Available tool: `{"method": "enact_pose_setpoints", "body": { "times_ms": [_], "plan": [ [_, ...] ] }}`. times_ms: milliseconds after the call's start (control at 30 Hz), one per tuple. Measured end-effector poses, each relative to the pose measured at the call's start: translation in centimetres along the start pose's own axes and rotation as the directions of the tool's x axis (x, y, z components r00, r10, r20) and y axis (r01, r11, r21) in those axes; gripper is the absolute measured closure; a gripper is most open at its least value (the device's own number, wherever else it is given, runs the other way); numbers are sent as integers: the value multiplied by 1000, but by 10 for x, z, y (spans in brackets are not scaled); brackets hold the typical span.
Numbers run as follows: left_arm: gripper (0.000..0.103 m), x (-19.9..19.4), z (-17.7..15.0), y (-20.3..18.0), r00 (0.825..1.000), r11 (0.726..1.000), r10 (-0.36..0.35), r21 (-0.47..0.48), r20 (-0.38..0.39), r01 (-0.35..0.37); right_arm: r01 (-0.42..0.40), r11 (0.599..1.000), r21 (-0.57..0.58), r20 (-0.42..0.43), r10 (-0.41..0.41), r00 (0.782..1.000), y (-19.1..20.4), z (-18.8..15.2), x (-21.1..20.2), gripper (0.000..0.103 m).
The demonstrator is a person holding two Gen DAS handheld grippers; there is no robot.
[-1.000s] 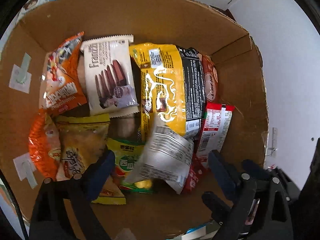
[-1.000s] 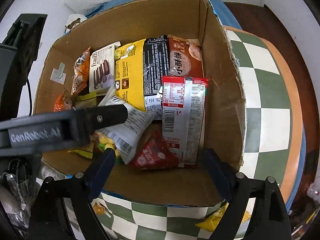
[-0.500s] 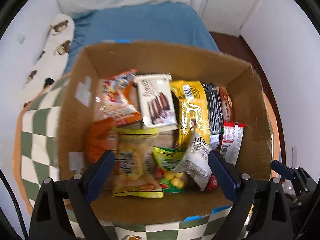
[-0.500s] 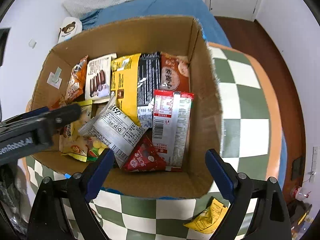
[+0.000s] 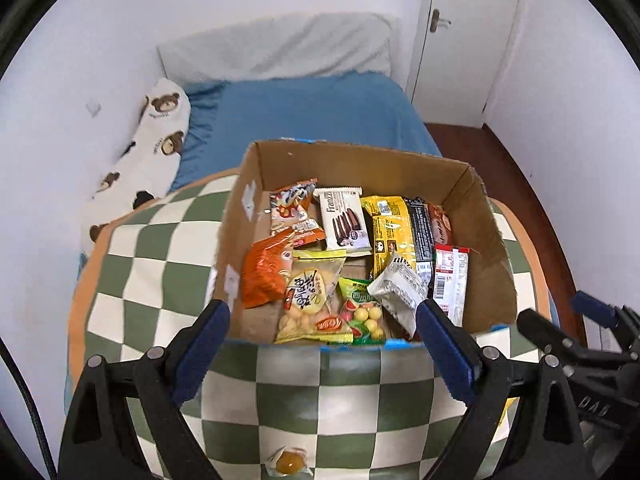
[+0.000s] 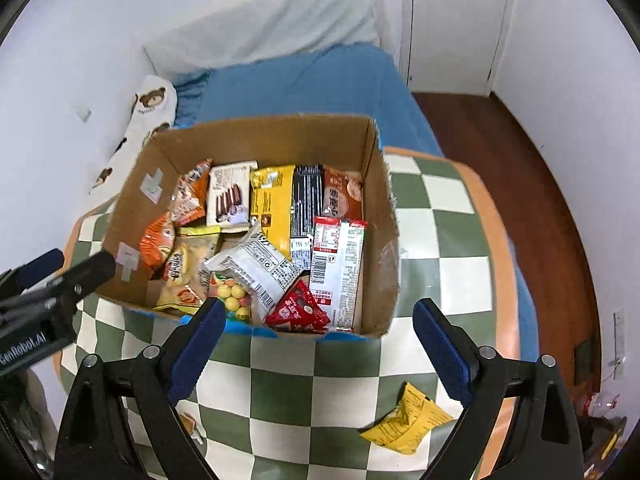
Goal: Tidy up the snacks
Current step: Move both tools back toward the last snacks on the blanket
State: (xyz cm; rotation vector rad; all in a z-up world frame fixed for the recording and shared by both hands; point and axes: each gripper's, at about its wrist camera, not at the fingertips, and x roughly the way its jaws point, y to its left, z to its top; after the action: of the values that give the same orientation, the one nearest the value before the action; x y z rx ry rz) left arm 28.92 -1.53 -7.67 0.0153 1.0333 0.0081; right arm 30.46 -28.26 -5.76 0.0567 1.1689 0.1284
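Snacks sit packed in an open brown cardboard box (image 6: 380,248) on a green-and-white checkered round cushion (image 6: 460,272); blue bed (image 6: 320,84) behind at 12 o'clock. Inside: yellow-and-black long packet (image 6: 272,204) at centre, red-and-white barcode packet (image 6: 340,268) at 3 o'clock, red triangular sachet (image 6: 298,310) at 6. Crumpled yellow wrapper (image 6: 408,420) lies outside on the cushion at 5. Left gripper (image 5: 322,340) wide, empty. Right gripper (image 6: 316,334) wide, jaws just opened further, empty.
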Motion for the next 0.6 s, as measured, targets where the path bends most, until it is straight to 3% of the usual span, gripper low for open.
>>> {"method": "enact_pose_setpoints", "body": {
  "times_ms": [400,600],
  "plan": [
    [8,-71,-33,1,996,999,-28,-16,82,29,-38,999,5,130,37,991,13,-38,-79,5],
    [8,-62,-54,10,999,999,14,-39,42,-12,-104,992,71,98,97,990,2,-57,-81,5]
  ]
}}
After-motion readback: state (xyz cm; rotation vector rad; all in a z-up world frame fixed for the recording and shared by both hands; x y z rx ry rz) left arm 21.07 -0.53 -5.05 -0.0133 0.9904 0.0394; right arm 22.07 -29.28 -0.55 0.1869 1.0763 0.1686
